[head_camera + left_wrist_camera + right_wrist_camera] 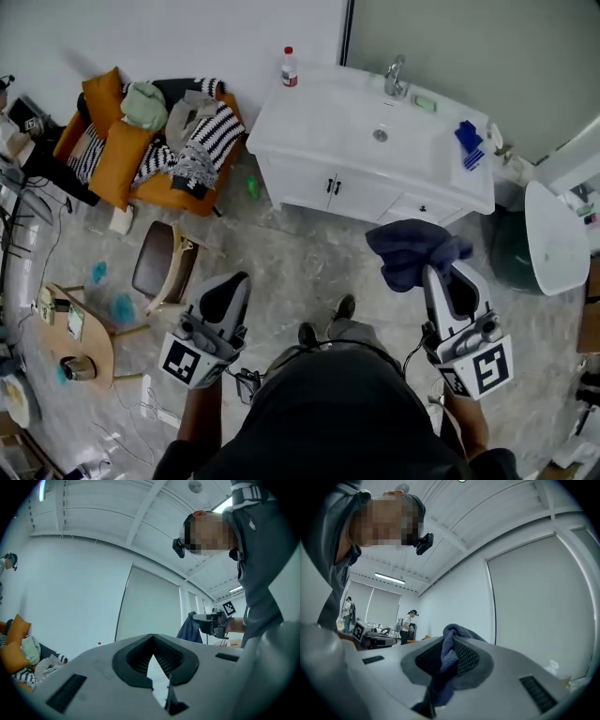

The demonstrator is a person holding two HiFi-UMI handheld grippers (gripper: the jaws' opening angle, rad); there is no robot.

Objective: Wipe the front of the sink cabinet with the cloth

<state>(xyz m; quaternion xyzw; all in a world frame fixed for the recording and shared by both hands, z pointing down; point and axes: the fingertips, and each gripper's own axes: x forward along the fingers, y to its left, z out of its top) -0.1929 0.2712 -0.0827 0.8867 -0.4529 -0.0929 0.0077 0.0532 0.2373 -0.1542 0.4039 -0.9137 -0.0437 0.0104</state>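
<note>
jaws of the left gripper (225, 294) sit together on nothing, low over the floor; best kept clear of the wiping. sink cabinet (349, 193) stands ahead, white doors facing the person. cloth (410, 247) hangs bunched from the right gripper (442, 277), jaws clamped on it, seemingly short of the doors. press a flat fold on, then wipe in overlapping rows from the cabinet's left edge to its right
</note>
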